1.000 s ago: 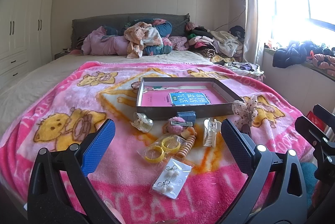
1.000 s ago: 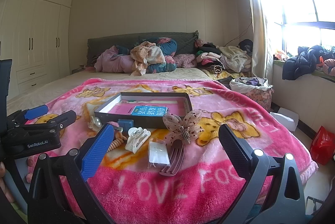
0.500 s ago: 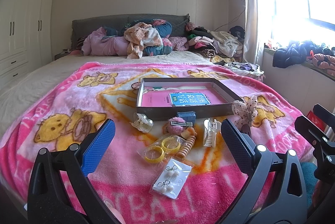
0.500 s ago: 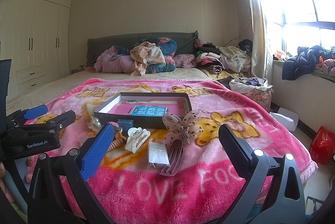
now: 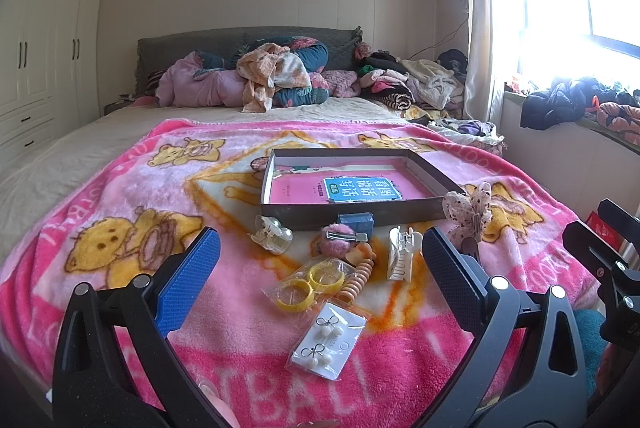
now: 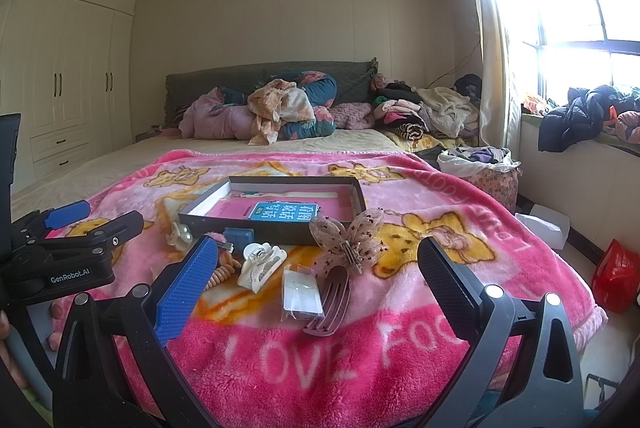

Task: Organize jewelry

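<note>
While both jaws gape, the white claw clip (image 5: pixel 404 252) lies lengthwise toward the box (image 5: pixel 352 216).

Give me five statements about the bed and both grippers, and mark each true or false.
1. Both the left gripper and the right gripper are open and hold nothing. True.
2. The yellow bangles lie inside the box. False: they lie in a clear bag on the blanket, in front of the box.
3. The box holds a pink book. True.
4. The white claw clip is held by the right gripper. False: it lies free on the blanket.
5. The earring card lies nearest the left gripper. True.
</note>
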The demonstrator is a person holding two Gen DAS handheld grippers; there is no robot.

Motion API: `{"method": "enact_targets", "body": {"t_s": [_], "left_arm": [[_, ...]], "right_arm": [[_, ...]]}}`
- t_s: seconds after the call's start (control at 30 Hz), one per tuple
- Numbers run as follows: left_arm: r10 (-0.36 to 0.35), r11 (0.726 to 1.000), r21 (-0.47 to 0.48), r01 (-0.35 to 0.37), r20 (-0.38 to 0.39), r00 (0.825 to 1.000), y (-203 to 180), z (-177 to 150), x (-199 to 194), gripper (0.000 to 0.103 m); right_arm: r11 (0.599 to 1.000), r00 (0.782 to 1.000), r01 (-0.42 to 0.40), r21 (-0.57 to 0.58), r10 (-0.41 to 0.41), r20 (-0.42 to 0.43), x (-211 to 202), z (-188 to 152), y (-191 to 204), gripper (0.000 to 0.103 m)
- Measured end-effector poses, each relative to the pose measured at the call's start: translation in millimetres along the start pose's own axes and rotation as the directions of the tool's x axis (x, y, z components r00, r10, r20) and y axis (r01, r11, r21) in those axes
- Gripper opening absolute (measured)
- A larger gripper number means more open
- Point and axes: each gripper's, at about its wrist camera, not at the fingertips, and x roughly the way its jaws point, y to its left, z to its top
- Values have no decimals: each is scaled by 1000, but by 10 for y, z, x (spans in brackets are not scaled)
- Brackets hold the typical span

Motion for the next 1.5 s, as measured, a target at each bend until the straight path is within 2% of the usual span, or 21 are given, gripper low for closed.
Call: {"method": "enact_targets", "body": {"t_s": [0.53,0.9,1.13,1.23,1.4,1.5], "left_arm": [[17,1000,-14,-17,-24,1000,53,-17,76,92],[33,999,-40,-37,-77,996,305,-18,305,92],[19,998,-50,-26,-142,990,395,-29,566,92],[19,999,-38,-25,-145,989,395,-17,628,92],[-20,1000,-28,14,-197,980,409,12,859,92],[-4,1000,0,4,-221,975,393,8,1016,92]], "right_arm": [[999,999,-34,-14,34,-14,60,4,52,97],[995,991,-98,-31,94,-98,369,54,185,97],[998,986,-63,-18,59,-155,657,59,84,97],[999,983,-51,-16,48,-177,764,60,33,97],[999,976,-43,0,42,-214,942,54,-50,97],[999,971,-32,23,37,-237,1058,46,-125,97]]}}
